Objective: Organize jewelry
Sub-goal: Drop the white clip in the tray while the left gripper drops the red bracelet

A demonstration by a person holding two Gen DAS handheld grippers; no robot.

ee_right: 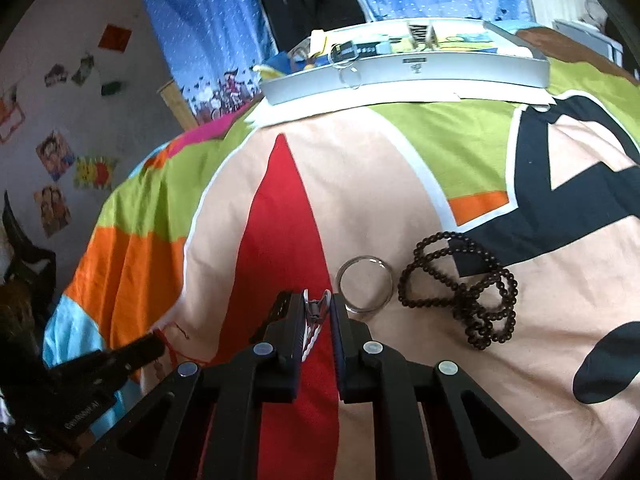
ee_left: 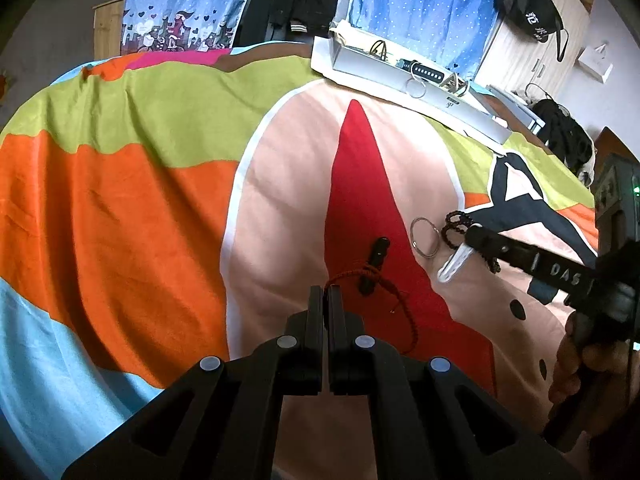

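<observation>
My left gripper (ee_left: 325, 293) is shut on a thin red cord bracelet (ee_left: 406, 312) that trails to the right over the colourful bedspread (ee_left: 140, 200). A small black clip-like piece (ee_left: 378, 254) lies just beyond its tips. My right gripper (ee_right: 318, 300) is shut on a white striped hair clip (ee_right: 314, 322) with a silver spring. From the left wrist view that gripper (ee_left: 472, 238) reaches in from the right with the hair clip (ee_left: 454, 266) hanging from it. A silver bangle (ee_right: 364, 284) and a dark bead string (ee_right: 460, 284) lie on the bedspread just right of it.
A white tray (ee_right: 460, 70) with several small items stands at the far edge of the bed, a clear ring (ee_right: 351, 76) hanging over its front wall. Blue curtains and dark clothes hang behind. A person's hand (ee_left: 576, 364) holds the right gripper's handle.
</observation>
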